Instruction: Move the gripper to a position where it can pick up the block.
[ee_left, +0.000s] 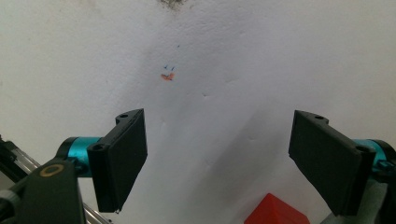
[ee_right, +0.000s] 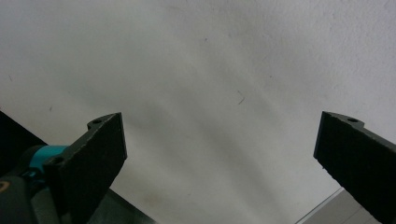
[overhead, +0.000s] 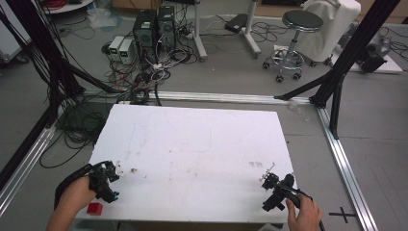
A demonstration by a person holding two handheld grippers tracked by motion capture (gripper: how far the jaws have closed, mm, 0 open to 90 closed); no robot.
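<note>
Left jaws: set wide apart in the left gripper view; nothing is held between them; bare white surface is seen across the gap.
Right jaws: spread wide in the right gripper view; nothing is gripped; only white board is framed between them.
Red block [ee_left: 276, 211]: placed just below and slightly inside the right-hand jaw of the left gripper view, at the bottom edge; in the high view it [overhead: 95, 208] is seen at the near left corner of the board, just beside the left gripper [overhead: 108, 180] on the person's side; no contact with either jaw is visible.
Left gripper: held low over the near left corner of the white table [overhead: 202, 139]; the left hand [overhead: 77, 195] is wrapped around its grip.
Right gripper [overhead: 270, 182]: held over the near right edge, well apart from the block; the right hand [overhead: 303, 214] is closed on its handle.
Progress: judged to be at the outset; the block is not yet grasped; approach, closure and lifting are left to be done.
View differences: small orange and blue marks [ee_left: 168, 74] are resolved on the surface in the left gripper view; the table's extent, the floor cables [overhead: 144, 72] and the stool [overhead: 296, 38] are supplied by the high view.
</note>
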